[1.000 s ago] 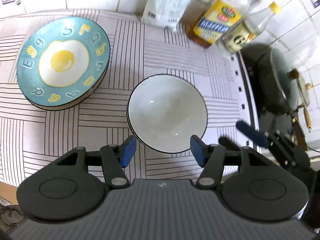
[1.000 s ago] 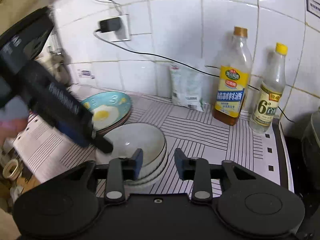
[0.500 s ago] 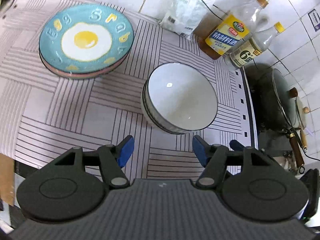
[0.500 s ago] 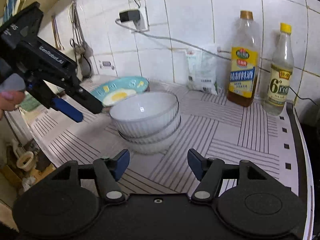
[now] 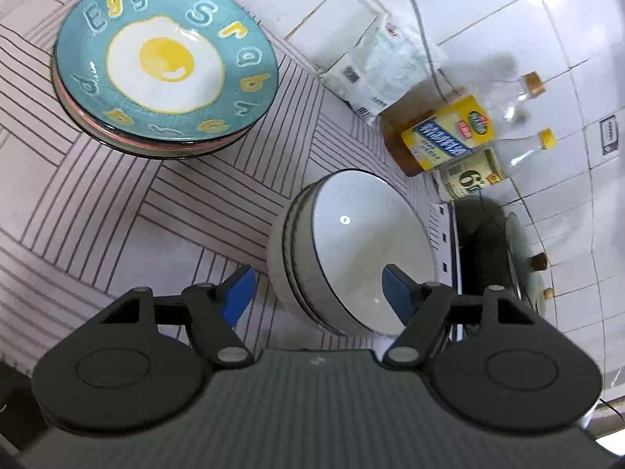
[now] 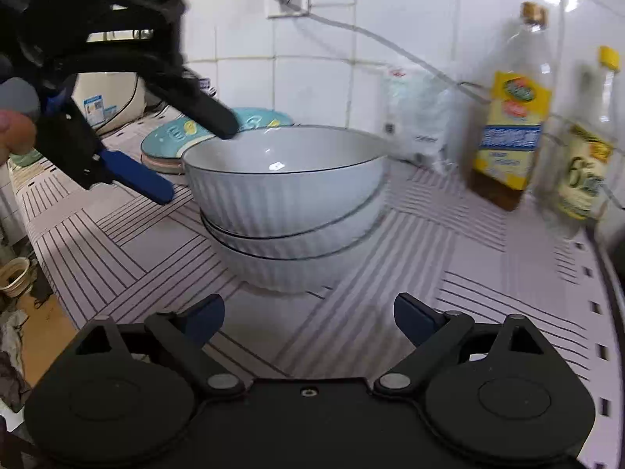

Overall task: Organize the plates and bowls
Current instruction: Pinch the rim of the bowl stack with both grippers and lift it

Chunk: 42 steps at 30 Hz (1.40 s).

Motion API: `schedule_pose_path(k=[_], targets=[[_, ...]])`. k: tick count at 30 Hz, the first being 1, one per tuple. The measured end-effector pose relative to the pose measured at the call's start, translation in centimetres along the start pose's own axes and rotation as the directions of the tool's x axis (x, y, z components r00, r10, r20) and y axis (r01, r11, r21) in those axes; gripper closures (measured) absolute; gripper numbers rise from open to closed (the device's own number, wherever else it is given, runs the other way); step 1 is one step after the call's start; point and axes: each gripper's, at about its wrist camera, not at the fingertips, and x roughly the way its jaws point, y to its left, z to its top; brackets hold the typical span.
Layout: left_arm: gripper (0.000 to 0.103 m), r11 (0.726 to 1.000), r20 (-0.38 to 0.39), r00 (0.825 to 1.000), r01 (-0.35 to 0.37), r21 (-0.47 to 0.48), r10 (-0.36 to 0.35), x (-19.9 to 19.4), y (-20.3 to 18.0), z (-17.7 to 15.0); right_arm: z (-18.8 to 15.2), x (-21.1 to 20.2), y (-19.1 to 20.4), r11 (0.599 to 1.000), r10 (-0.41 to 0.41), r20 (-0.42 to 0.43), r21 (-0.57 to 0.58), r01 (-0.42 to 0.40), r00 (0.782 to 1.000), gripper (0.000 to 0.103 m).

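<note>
Straddling the rim of the bowl stack (image 6: 287,203) with my left gripper (image 5: 314,291), I'd keep it level and close gently on the top bowl's wall; the jaws gape wide, holding nothing. My right gripper (image 6: 308,318) hovers near, spread and empty; the plate stack (image 5: 164,68) sits apart behind.

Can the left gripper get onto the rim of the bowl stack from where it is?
Probably yes: the left gripper is open and straddles the near rim of the bowl stack, one finger inside, one outside, nothing between.

Bottle labels (image 6: 509,125) blurred, unreadable.
</note>
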Motion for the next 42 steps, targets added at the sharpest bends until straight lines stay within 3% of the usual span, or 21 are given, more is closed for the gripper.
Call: schedule_pose_path(k=[5,11,25,32,42], targets=[[0.035,0.999,-0.007,1.000,-0.005,-0.033,0.005,2.4,0.8,-0.1,0.9,2.3,-0.5,0.998,0.033,0.015,0.057,-0.033,0.999,0.007],[0.060,0.998,-0.040,0.999,-0.015,-0.059,0.012,4.3,1.3,0.2,1.6,3.5,-0.4,0.998,0.060,0.016,0.021,-0.060,0.998,0.005],[0.062,0.988,-0.049,0.993,-0.102,0.118,0.108,4.6,-0.8,0.1,1.5,4.5,-0.6,0.998,0.053,0.020,-0.041,-0.052,0.998,0.006],[0.062,0.974,-0.067,0.990,-0.110,0.196,0.125,3.9,-1.6,-0.2,1.1,3.2,-0.1,0.998,0.048,0.044,-0.041,-0.046,0.998,0.006],[0.062,0.972,-0.052,0.994,-0.080,0.219,0.094,-1.2,-3.5,0.5,3.8,-1.1,1.9,0.999,0.033,0.124,-0.032,-0.029,0.992,0.006]])
